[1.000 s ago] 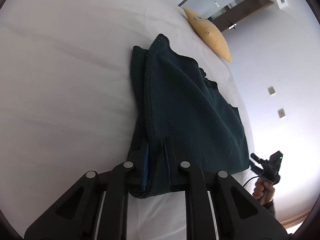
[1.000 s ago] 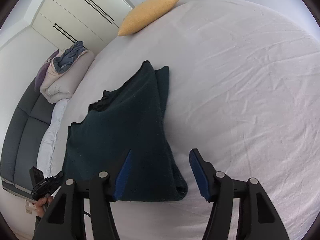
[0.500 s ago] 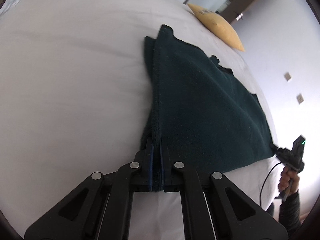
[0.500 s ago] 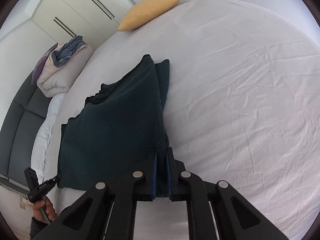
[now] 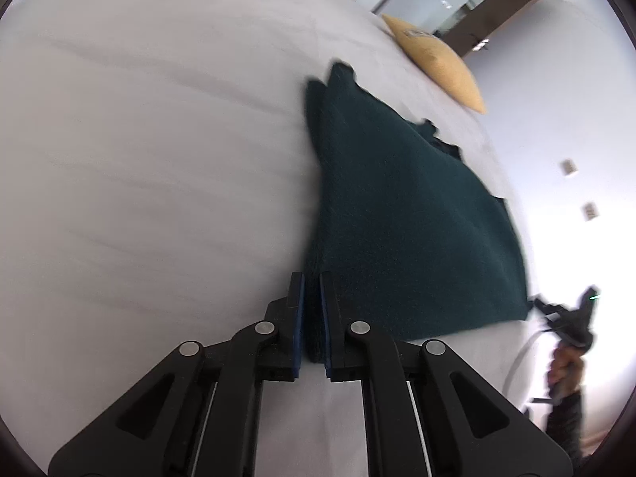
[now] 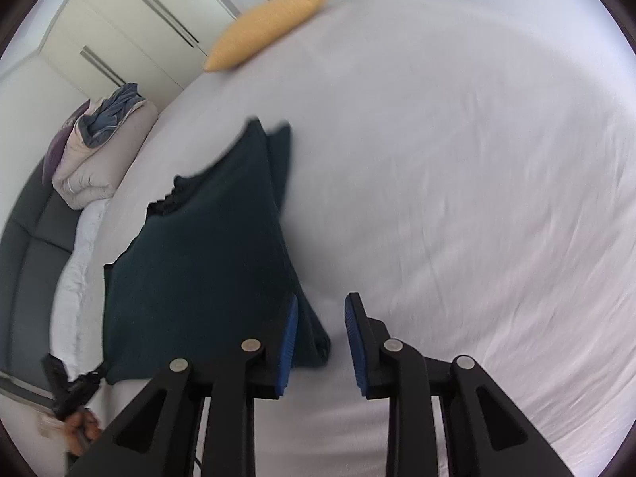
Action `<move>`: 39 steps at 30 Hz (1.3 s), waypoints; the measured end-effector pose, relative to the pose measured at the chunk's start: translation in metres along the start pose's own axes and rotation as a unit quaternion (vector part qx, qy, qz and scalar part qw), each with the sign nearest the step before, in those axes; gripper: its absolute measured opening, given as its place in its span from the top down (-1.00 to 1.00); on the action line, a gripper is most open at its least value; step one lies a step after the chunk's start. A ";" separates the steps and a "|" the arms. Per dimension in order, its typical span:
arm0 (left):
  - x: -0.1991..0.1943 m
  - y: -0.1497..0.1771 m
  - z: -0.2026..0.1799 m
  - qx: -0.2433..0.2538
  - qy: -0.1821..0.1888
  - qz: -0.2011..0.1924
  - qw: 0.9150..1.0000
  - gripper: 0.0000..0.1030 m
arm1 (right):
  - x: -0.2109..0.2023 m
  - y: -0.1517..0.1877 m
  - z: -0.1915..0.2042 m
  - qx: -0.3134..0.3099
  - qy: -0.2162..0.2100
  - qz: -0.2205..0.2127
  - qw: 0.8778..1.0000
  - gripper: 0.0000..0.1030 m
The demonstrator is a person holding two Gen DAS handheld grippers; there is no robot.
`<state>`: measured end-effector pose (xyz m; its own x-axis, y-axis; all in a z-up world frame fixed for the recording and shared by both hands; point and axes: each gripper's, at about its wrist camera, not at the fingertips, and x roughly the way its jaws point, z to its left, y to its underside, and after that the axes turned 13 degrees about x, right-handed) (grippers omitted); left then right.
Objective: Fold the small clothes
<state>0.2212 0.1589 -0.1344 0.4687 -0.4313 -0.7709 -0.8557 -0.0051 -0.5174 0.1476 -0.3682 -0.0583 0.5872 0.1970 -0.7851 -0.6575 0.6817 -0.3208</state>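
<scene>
A dark green fleece garment [image 5: 405, 214] lies folded on the white bed sheet [image 5: 159, 159]. My left gripper [image 5: 312, 306] is shut on its near corner, with cloth between the blue pads. In the right wrist view the same garment [image 6: 206, 254] lies to the left. My right gripper [image 6: 321, 318] is open, with the other near corner of the garment lying loose between its fingers. The right gripper shows in the left wrist view [image 5: 572, 318], the left gripper in the right wrist view [image 6: 75, 389].
A yellow pillow [image 5: 437, 55] lies at the far end of the bed, also in the right wrist view [image 6: 266, 28]. A pile of bedding [image 6: 99, 151] sits on a grey sofa [image 6: 28, 262] beside the bed. White wardrobe doors [image 6: 131, 24] stand behind.
My left gripper closed on the garment corner and stays shut. My right gripper closed on its corner half a second ago and has now opened, letting the cloth go.
</scene>
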 end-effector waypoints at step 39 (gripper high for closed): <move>0.072 -0.097 -0.075 0.078 0.006 -0.073 0.994 0.87 | 0.058 -0.078 0.064 0.042 -0.064 -0.065 0.995 0.54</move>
<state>0.3211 0.0607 -0.1117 0.5826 -0.4462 -0.6793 -0.7339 0.0703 -0.6756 0.2637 -0.3648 -0.0446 0.7236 0.1886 -0.6640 -0.5337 0.7629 -0.3649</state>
